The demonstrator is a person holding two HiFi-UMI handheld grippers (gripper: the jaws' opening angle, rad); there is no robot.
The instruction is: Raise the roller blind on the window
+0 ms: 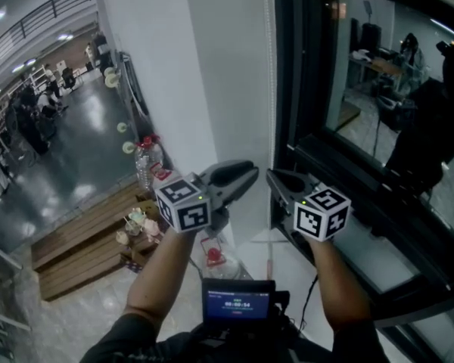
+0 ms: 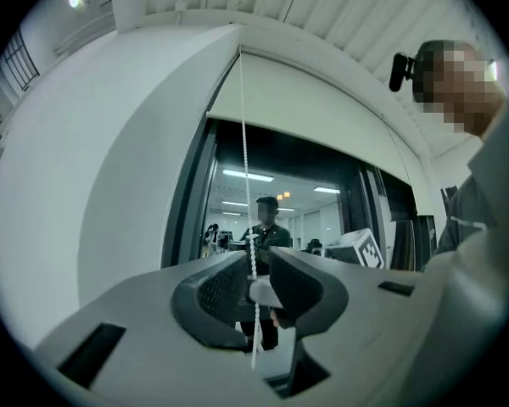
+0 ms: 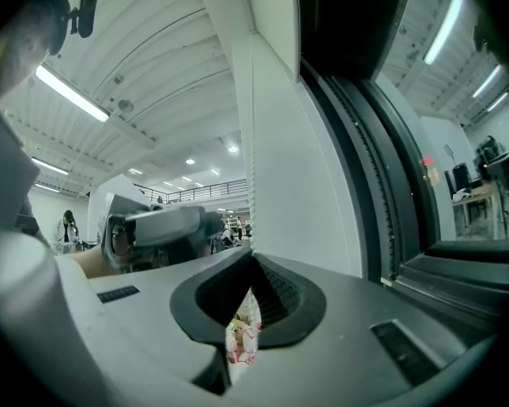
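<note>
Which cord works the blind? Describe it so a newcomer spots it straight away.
Find the dark-framed window; along its left edge, where the white wall ends, hangs the bead chain. It is a thin white string of tiny beads dropping from the top corner of the roller blind, the only dangling line there.

**A:** Head cam is looking steeply down from up top, with the window [image 1: 378, 89] sitting close on its right.

**B:** Yep, and each gripper cam is riding right behind its own jaws, staring up along the same bead chain [image 2: 244, 185]. The right one's also catching the left gripper [image 3: 208, 225] nearby.
</note>
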